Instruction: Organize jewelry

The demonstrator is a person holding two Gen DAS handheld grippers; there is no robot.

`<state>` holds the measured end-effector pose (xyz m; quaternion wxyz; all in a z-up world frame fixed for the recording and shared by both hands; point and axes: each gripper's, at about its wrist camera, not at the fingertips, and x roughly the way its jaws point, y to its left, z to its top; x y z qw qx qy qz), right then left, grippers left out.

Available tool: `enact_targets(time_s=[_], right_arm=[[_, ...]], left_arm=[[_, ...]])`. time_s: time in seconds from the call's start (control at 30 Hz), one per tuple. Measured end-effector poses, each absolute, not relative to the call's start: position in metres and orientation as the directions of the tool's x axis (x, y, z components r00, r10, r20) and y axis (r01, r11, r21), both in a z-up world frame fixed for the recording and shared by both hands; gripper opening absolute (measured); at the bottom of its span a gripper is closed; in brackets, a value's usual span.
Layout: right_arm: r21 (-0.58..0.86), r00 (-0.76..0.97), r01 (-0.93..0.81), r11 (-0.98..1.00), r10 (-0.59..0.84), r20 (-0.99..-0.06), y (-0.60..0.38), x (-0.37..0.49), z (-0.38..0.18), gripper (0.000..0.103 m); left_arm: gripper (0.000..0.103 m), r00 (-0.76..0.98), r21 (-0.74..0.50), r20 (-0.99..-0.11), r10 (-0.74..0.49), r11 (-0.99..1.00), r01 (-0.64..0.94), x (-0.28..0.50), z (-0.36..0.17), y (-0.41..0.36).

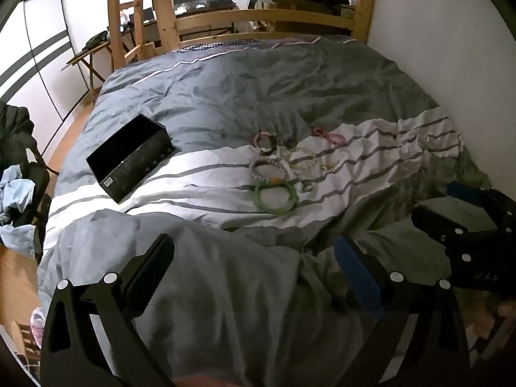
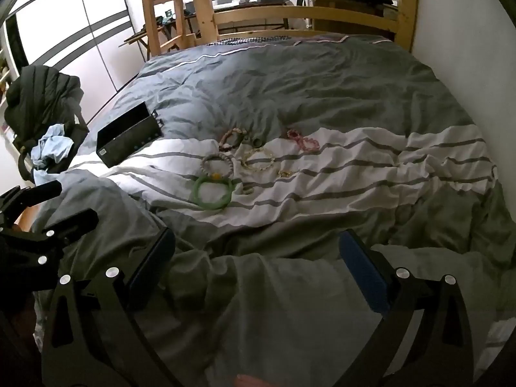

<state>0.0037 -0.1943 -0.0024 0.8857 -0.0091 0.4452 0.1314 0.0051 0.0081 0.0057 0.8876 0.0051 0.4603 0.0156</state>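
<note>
- The black box point(image 1: 130, 156) lies open on the duvet point(image 1: 290, 90), left of the jewelry; a small pale label sits at its near corner, too small to read.
- Faint raised letters show on the right gripper's point(image 1: 464, 213) body in the left view, blurred beyond reading.
- The jewelry lies in a loose cluster on the white striped band of the duvet, well apart from the box.
- Nearest is the green bangle point(image 1: 275, 197), with a small ring point(image 1: 306, 187) just beside it on the right.
- Behind the bangle lies a grey bead bracelet point(image 1: 267, 168) with an orange bead at its near edge; whether it touches the bangle is hard to tell.
- Farther back: a dark bead bracelet point(image 1: 265, 143), a pale bead bracelet point(image 2: 258, 158), and a pink bracelet point(image 1: 329, 135) off to the right.
- Something small and gold point(image 2: 285, 173) lies right of the pale bracelet; its form is unclear.
- The left gripper point(image 1: 254, 277) hovers over the near grey duvet, fingers spread wide and holding nothing.
- The right gripper hangs the same way, fingers wide apart and empty, to the right of the left one.
- Open duvet lies between both grippers and the jewelry, wrinkled but bare.
- A wall point(image 1: 435, 48) borders the bed on the right; a wooden frame point(image 1: 258, 19) closes the far end.
- Left of the bed, a chair point(image 2: 48, 148) holds dark and blue clothes near the box.
</note>
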Motion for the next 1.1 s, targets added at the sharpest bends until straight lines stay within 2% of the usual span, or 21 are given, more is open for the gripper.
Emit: enact_targets(time_s=[1.1], right_arm=[[0.109, 0.556, -0.266, 0.958, 0.245, -0.794, -0.1950, 0.0040, 0.0001, 0.100]], left_arm=[[0.097, 0.551, 0.009, -0.835, 0.013, 1.000, -0.009, 0.0033, -0.0026, 0.0084]])
